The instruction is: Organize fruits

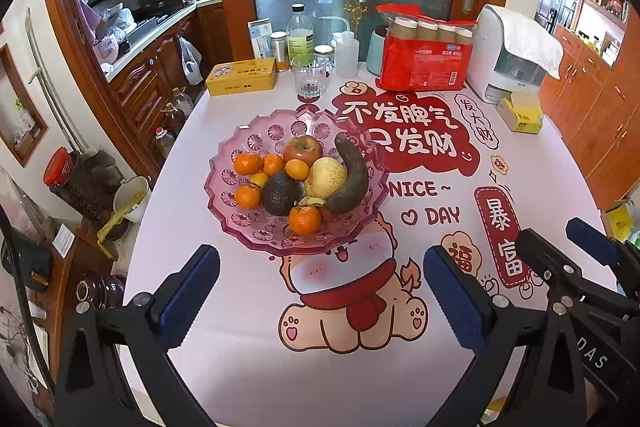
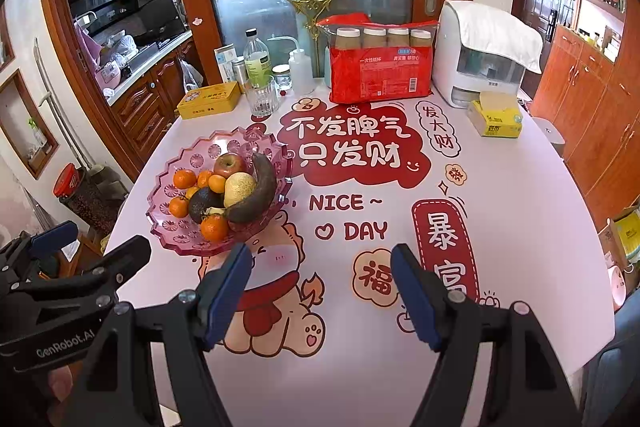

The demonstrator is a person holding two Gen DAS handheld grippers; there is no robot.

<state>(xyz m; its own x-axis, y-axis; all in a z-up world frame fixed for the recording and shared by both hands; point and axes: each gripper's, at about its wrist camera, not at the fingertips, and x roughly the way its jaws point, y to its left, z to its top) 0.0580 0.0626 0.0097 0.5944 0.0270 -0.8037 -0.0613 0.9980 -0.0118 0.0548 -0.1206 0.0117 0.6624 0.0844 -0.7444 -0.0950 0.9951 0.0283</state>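
From the left wrist view, the left hand-held gripper point(image 1: 320, 301) hangs over the desk point(image 1: 248, 359) with its jaws spread wide and nothing between them; its pads are blue and finely textured. Just beyond sits a scalloped, translucent pink fruit plate point(image 1: 236, 227) holding a red apple point(image 1: 303, 149), a rough-skinned dark avocado point(image 1: 280, 194), a pale pear point(image 1: 326, 177), a browned curved banana point(image 1: 352, 177) and several small mandarins point(image 1: 305, 219). The glossy desk cover reads "NICE ~ DAY". A yellow tin point(image 1: 241, 77) and a ribbed glass point(image 1: 310, 77) stand behind the plate.

From the right wrist view, the right hand-held gripper point(image 2: 322, 293) is likewise wide open and empty, over the printed cartoon. The plate lies to its far left, near the desk's rounded left edge. The left tool's body reads "GenRobot.AI". A red pack of paper cups point(image 2: 380, 77) and a yellow tissue pack point(image 2: 496, 115) line the far side; bare desk spreads to the right.
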